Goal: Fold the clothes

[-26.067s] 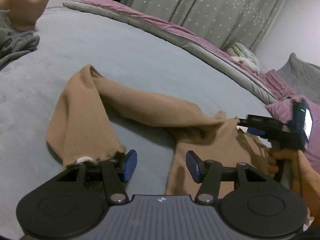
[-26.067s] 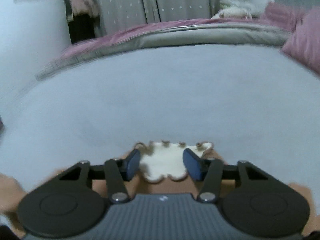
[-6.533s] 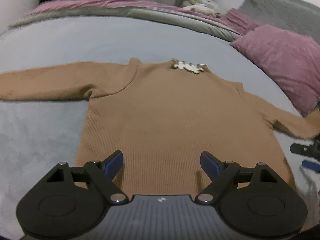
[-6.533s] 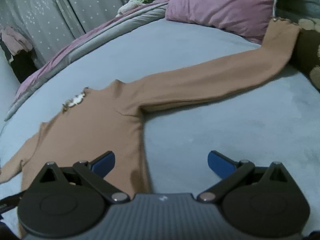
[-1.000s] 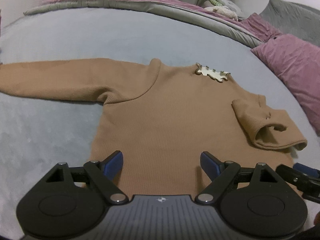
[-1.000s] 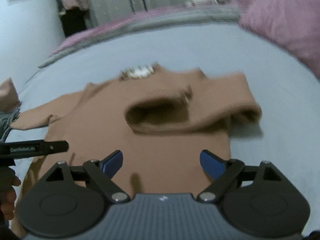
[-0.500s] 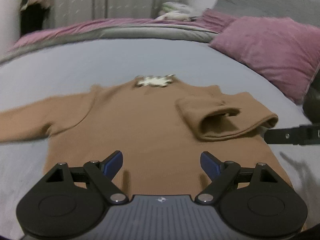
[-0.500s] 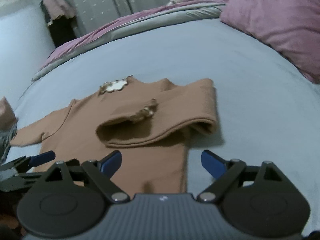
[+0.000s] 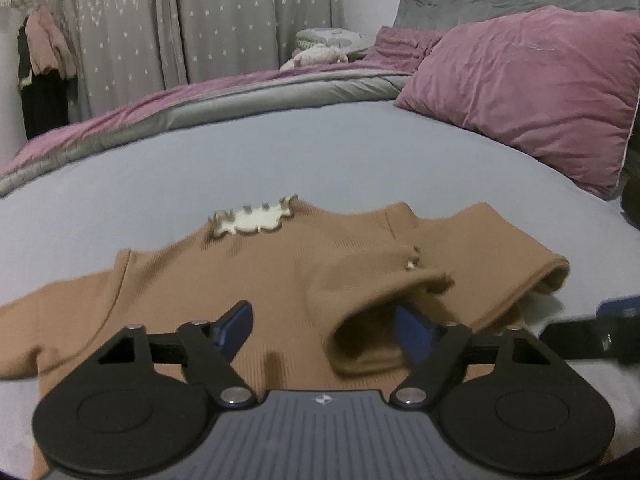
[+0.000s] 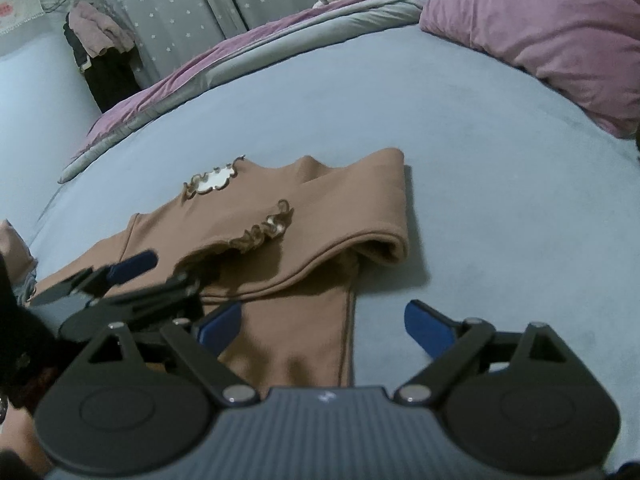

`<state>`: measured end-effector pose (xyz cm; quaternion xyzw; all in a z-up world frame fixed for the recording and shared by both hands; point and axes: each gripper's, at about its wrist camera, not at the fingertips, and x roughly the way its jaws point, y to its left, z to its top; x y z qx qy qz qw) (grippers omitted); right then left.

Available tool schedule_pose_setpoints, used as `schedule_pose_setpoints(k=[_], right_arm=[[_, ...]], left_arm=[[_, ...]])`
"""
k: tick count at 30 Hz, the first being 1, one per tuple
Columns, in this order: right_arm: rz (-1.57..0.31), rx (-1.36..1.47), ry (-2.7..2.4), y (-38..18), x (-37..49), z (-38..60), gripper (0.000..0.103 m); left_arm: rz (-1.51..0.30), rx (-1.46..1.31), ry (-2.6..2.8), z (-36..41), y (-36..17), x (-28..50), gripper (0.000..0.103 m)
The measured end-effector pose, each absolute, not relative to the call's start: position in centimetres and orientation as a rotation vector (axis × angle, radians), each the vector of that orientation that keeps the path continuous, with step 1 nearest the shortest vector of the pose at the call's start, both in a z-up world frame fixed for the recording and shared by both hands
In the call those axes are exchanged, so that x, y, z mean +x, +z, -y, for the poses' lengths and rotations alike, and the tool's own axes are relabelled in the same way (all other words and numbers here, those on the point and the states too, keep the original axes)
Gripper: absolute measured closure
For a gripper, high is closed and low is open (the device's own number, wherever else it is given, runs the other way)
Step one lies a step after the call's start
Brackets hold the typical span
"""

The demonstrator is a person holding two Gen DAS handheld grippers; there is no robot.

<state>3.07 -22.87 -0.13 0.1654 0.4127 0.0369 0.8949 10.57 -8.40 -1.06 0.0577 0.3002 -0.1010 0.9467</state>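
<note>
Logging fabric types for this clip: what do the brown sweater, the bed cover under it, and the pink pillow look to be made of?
Brown sweater: fine ribbed knit, matte; faint vertical ribs show. Bed cover: soft, short-napped fabric, perhaps fleece or microfibre; matte with mottled shading. Pink pillow: looks like velvet or plush, with a slight sheen on its creases.

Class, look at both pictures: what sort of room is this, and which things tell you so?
Most likely a bedroom. A brown sweater lies on a wide bed with pink pillows at its head, and star-patterned curtains hang behind it.
</note>
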Motion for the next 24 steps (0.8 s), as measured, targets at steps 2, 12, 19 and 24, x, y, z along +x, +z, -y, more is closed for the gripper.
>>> schedule_pose_setpoints(k=[2,12,19,24], right_arm=[[-0.864,0.334,0.073,-0.5,3.3,22.6,0.009],[-0.9,0.301,0.062,-1.9,4.3,21.3,0.008],[-0.909,0.287,0.054,-2.5,4.9,20.6,0.006],[-0.909,0.268,0.05,-2.8,5.1,20.4,0.005]], left_arm=[[-0.599,0.108,-0.193,8.5,-1.1,11.2,0.042],[-0.608,-0.219,-0.101,2.7,-1.2,12.6,0.098],[-0.661,-0.408,-0.073,-1.7,-3.2,12.2,0.092],[-0.682,-0.523,-0.091,-2.9,-4.5,12.0,0.092]])
